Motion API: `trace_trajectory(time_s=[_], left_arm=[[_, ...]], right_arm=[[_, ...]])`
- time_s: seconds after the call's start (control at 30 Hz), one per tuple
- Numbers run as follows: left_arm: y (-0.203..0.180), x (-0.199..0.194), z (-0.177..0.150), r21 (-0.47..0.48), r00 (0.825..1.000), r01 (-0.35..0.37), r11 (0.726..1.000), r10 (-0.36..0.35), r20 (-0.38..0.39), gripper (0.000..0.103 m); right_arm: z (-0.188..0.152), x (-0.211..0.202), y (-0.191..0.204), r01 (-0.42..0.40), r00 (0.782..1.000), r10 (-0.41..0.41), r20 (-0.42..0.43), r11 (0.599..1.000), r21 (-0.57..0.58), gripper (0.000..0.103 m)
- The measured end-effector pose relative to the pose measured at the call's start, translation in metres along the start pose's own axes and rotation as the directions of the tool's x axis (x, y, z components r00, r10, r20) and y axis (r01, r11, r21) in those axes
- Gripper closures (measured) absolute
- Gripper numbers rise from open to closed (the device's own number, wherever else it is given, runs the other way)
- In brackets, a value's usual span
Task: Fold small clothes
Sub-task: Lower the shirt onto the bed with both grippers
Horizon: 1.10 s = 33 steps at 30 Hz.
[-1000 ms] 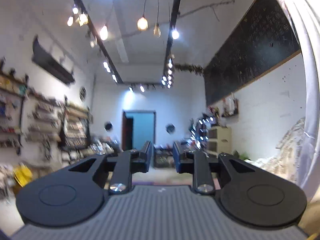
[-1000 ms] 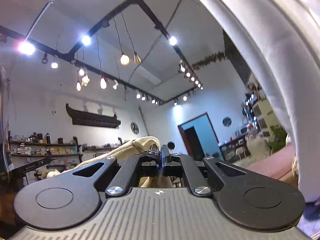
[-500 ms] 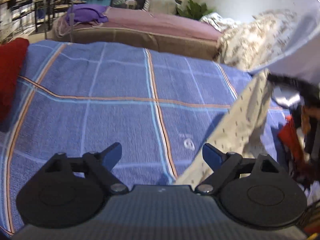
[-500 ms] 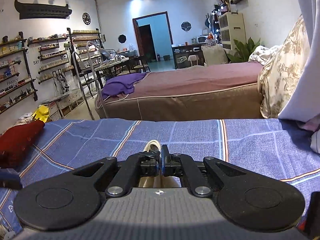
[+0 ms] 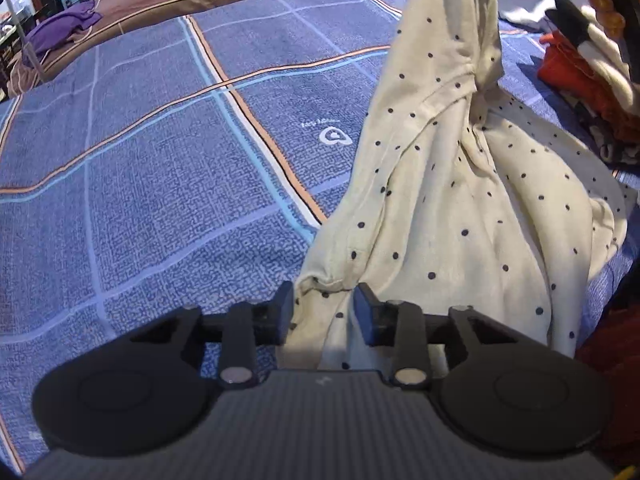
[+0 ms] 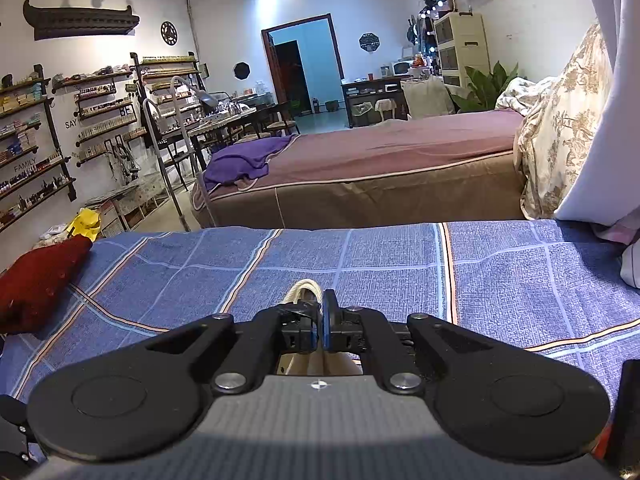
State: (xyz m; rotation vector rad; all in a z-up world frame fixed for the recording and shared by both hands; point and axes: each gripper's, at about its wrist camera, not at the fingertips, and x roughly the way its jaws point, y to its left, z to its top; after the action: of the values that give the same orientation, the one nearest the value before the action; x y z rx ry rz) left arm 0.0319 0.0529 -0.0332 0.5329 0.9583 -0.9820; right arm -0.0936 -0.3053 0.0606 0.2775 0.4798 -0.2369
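Blanket [image 5: 152,184], blue with pale and orange grid lines, covers the bed and lies flat and bare to the left of the garment, giving wide open room on that side. Its far edge meets a brown bed [image 6: 360,160] beyond, where a purple cloth [image 6: 248,160] is draped at the corner. On the blanket's left edge in the right wrist view sits a red cushion [image 6: 36,280]; on the right side a patterned pillow [image 6: 560,128] crowds the border. In the left wrist view a heap of red and other clothes [image 5: 580,76] lies just beside the garment on its right, so that side is tight.

The cream garment [image 5: 440,184], dotted dark, hangs from its top, its long axis running upward from the blanket, gathered narrow above and spreading wide below where its hem rests on the blanket. The left gripper [image 5: 323,312] is parted, its fingers straddling a lower corner fold of the garment without pinching it. The right gripper [image 6: 320,328] is clamped on a bunched cream fold of the garment [image 6: 305,292], which pokes up between the closed fingers, held above the blanket.
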Motion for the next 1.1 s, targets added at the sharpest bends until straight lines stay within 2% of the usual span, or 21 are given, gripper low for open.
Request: trace_trajectory(time_s=[0.03, 0.1, 0.2, 0.3, 0.43, 0.5, 0.53, 0.57, 0.67, 0.73, 0.77, 0.8, 0.83, 0.87, 0.9, 0.93, 0.97, 1.0, 1.1], left_arm=[[0.002, -0.004, 0.001, -0.02, 1.0, -0.021, 1.0, 0.021, 0.011, 0.102], [0.006, -0.017, 0.005, -0.023, 0.994, -0.088, 0.996, 0.09, 0.07, 0.102], [0.026, -0.031, 0.016, -0.115, 0.99, -0.061, 0.991, 0.075, 0.122, 0.102], [0.044, -0.034, 0.036, -0.14, 0.977, -0.115, 0.983, 0.137, 0.162, 0.102], [0.087, -0.036, 0.087, -0.244, 0.933, -0.183, 0.952, 0.246, 0.262, 0.102], [0.108, -0.03, 0.124, -0.257, 0.906, -0.245, 0.935, 0.315, 0.282, 0.102], [0.116, -0.023, 0.145, -0.247, 0.885, -0.292, 0.924, 0.359, 0.296, 0.102], [0.124, -0.015, 0.162, -0.244, 0.875, -0.318, 0.916, 0.382, 0.297, 0.102], [0.154, 0.018, 0.21, -0.287, 0.871, -0.332, 0.898, 0.409, 0.271, 0.101], [0.167, 0.047, 0.23, -0.293, 0.882, -0.346, 0.891, 0.415, 0.223, 0.1], [0.172, 0.061, 0.234, -0.303, 0.88, -0.361, 0.882, 0.43, 0.203, 0.098], [0.177, 0.076, 0.238, -0.31, 0.874, -0.383, 0.87, 0.45, 0.185, 0.096], [0.179, 0.086, 0.24, -0.312, 0.867, -0.405, 0.859, 0.469, 0.165, 0.09], [0.182, 0.095, 0.24, -0.319, 0.863, -0.425, 0.847, 0.486, 0.139, 0.06], [0.185, 0.103, 0.238, -0.324, 0.857, -0.446, 0.834, 0.503, 0.116, 0.026], [0.187, 0.108, 0.234, -0.323, 0.845, -0.467, 0.823, 0.523, 0.111, 0.017], [0.187, 0.111, 0.229, -0.321, 0.83, -0.492, 0.809, 0.548, 0.109, 0.012], [0.188, 0.113, 0.227, -0.317, 0.817, -0.516, 0.796, 0.568, 0.097, 0.012], [0.196, 0.109, 0.217, -0.335, 0.805, -0.545, 0.768, 0.591, 0.045, 0.012]], right_arm=[[0.0, -0.001, -0.001, 0.0, 1.0, 0.0, -0.002, 1.0, 0.0, 0.099], [0.0, -0.002, -0.002, -0.004, 1.0, 0.004, 0.001, 1.0, 0.003, 0.099], [0.002, -0.008, -0.004, -0.006, 1.0, 0.006, 0.011, 1.0, -0.011, 0.099], [0.007, -0.006, -0.006, -0.002, 1.0, 0.003, 0.018, 1.0, -0.021, 0.099], [0.022, 0.01, -0.018, 0.022, 0.999, -0.024, 0.049, 0.999, 0.029, 0.099], [0.031, 0.026, -0.026, 0.058, 0.996, -0.062, 0.058, 0.996, 0.067, 0.099], [0.033, 0.037, -0.029, 0.09, 0.994, -0.094, 0.056, 0.994, 0.069, 0.099], [0.035, 0.047, -0.031, 0.117, 0.991, -0.121, 0.052, 0.99, 0.075, 0.1], [0.036, 0.084, -0.039, 0.201, 0.978, -0.205, 0.027, 0.974, 0.101, 0.1], [0.032, 0.106, -0.049, 0.25, 0.967, -0.253, -0.003, 0.952, 0.177, 0.099], [0.029, 0.117, -0.055, 0.283, 0.959, -0.284, -0.025, 0.936, 0.208, 0.089], [0.025, 0.126, -0.058, 0.319, 0.947, -0.317, -0.046, 0.922, 0.219, 0.071], [0.02, 0.133, -0.061, 0.349, 0.937, -0.344, -0.062, 0.908, 0.231, 0.059], [0.015, 0.136, -0.064, 0.368, 0.93, -0.363, -0.067, 0.896, 0.249, 0.036], [0.01, 0.135, -0.065, 0.373, 0.927, -0.371, -0.057, 0.89, 0.261, 0.023], [0.005, 0.134, -0.066, 0.377, 0.925, -0.378, -0.049, 0.889, 0.259, 0.019], [0.001, 0.133, -0.065, 0.381, 0.923, -0.382, -0.046, 0.891, 0.247, 0.011], [-0.003, 0.131, -0.066, 0.389, 0.92, -0.39, -0.046, 0.891, 0.233, 0.007], [-0.01, 0.124, -0.068, 0.386, 0.921, -0.385, -0.052, 0.889, 0.246, 0.008]])
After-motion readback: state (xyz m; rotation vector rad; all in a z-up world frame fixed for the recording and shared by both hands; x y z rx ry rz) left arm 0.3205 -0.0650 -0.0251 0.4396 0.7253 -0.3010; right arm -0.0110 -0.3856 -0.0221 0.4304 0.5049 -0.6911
